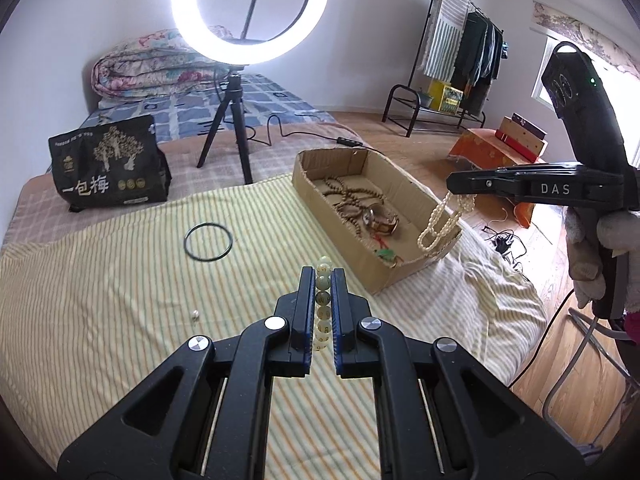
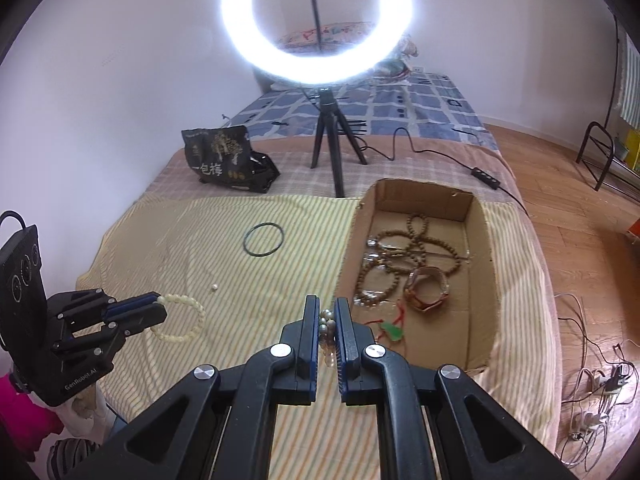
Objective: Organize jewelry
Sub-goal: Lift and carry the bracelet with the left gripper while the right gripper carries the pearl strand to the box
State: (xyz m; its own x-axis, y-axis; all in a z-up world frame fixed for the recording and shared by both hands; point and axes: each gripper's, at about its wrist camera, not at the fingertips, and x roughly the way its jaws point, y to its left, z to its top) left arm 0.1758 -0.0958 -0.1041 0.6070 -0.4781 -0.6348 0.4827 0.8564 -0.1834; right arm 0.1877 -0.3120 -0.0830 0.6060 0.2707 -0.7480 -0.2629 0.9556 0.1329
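Cardboard forms the open box [image 2: 484, 280] at the right centre of the right wrist view; it sits on a yellow striped cloth [image 1: 120, 280] spread over the bed. Inside the box lie brown wooden bead strands [image 2: 416, 240], a watch [image 2: 428, 284] and a green pendant on a red cord [image 2: 390, 330]. At the lower centre of the left wrist view, the left gripper [image 1: 322, 276] is clamped on a pale green bead bracelet [image 1: 323, 300], whose beads run in a line between the two closed fingers; in the right wrist view the same bracelet hangs as a loop from that gripper at the lower left, above the cloth. The right gripper [image 2: 327, 312] is pinched shut on a pearl necklace [image 1: 444, 220], which in the left wrist view dangles in loops from its tip over the near right end of the box. On the cloth, left of the box, rest a thin black ring [image 1: 208, 241] and, nearer the camera, a single small pearl [image 1: 195, 314], well apart from each other. Behind them, in the upper part of both views, a lit ring light on a tripod [image 1: 250, 12] stands beside a black printed bag [image 1: 108, 164].
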